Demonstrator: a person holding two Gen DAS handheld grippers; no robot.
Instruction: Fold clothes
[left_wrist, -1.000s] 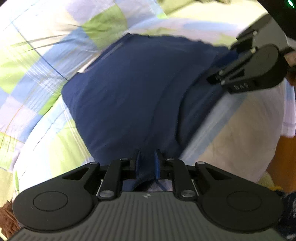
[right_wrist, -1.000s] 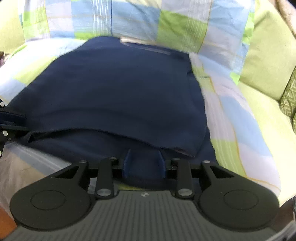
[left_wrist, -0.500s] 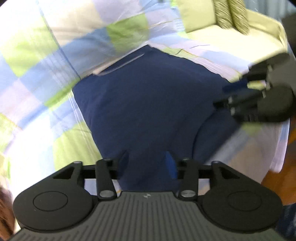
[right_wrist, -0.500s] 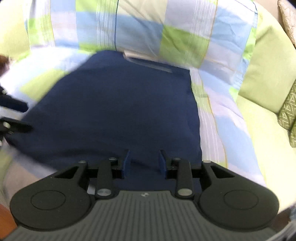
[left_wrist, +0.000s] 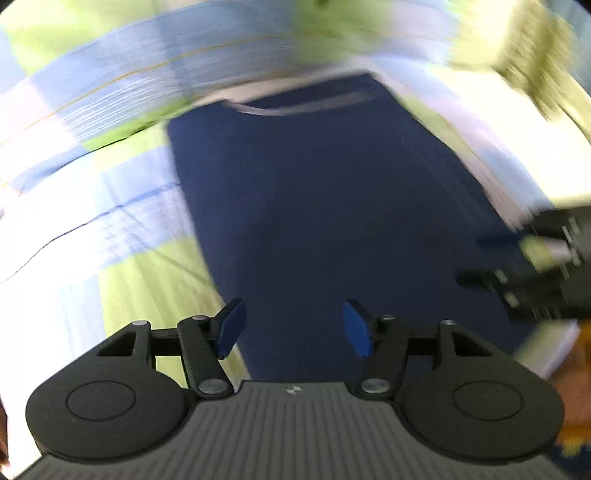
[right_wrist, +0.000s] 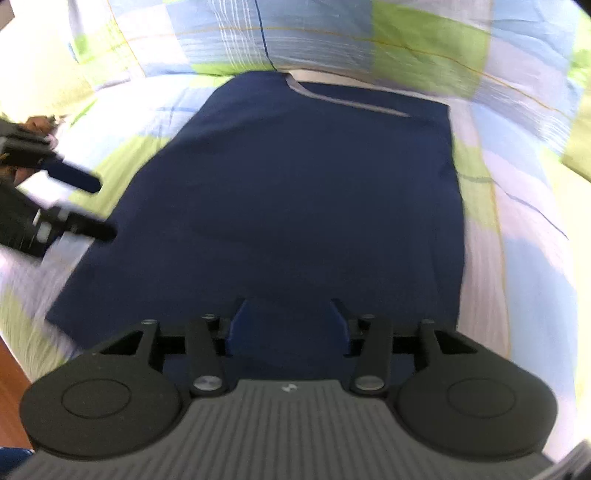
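Navy garment (right_wrist: 303, 192) flat on checked sheet (right_wrist: 517, 258)

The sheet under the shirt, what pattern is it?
Checked sheet: blue, green and pale squares. Clearest from the right wrist.

Navy garment (left_wrist: 325, 206) flat on checked sheet (left_wrist: 110, 229), left gripper (left_wrist: 293, 328) jaws just opening, empty

Bright, even daylight; heavy motion blur in the left wrist view, fisheye bending at edges.
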